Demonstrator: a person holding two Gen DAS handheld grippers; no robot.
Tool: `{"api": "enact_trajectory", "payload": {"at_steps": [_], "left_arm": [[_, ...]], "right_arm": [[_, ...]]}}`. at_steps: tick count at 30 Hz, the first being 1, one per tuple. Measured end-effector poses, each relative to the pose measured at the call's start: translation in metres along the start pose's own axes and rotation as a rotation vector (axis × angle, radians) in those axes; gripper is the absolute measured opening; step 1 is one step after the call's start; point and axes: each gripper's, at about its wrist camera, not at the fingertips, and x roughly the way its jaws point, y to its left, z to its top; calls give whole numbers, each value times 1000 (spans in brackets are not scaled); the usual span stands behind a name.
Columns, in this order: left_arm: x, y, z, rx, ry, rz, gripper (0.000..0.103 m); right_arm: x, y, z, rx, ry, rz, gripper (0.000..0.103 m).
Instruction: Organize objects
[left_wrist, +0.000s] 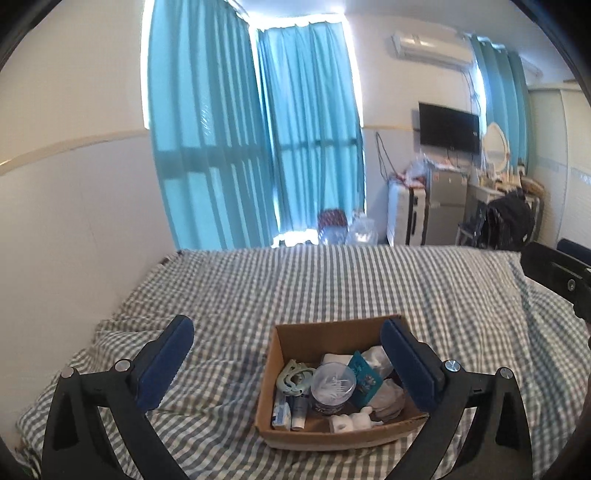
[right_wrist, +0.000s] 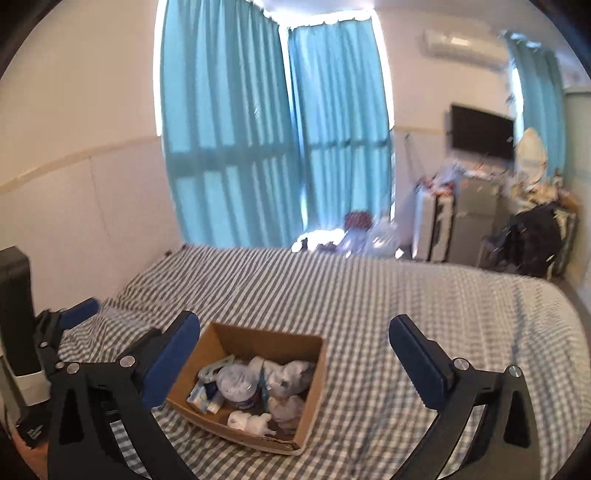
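An open cardboard box sits on the checked bed. It holds several small items: a clear round tub of cotton swabs, a mint green clip, a small tube, a teal card and white figurines. My left gripper is open and empty, above the box's left side. The box also shows in the right wrist view. My right gripper is open and empty, with the box near its left finger. The left gripper shows at that view's left edge.
The grey-and-white checked bed spreads wide around the box. A white wall runs along the bed's left side. Blue curtains hang behind. A fridge, suitcase, TV and cluttered desk stand at the far right.
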Motion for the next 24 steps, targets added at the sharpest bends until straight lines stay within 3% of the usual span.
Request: {"api": "enact_trajectory", "payload": {"at_steps": [9, 13, 20, 24], "left_arm": [[-66, 12, -26, -99, -131, 37, 103], [-78, 8, -42, -76, -143, 41, 103], [-73, 6, -70, -103, -77, 12, 103], [-71, 1, -83, -85, -91, 46, 103]], "right_arm": [[-56, -1, -29, 42, -74, -58, 103], [-62, -3, -47, 11, -77, -108, 103], [-63, -11, -76, -1, -45, -142, 103], [-59, -17, -97, 16, -23, -158, 103]]}}
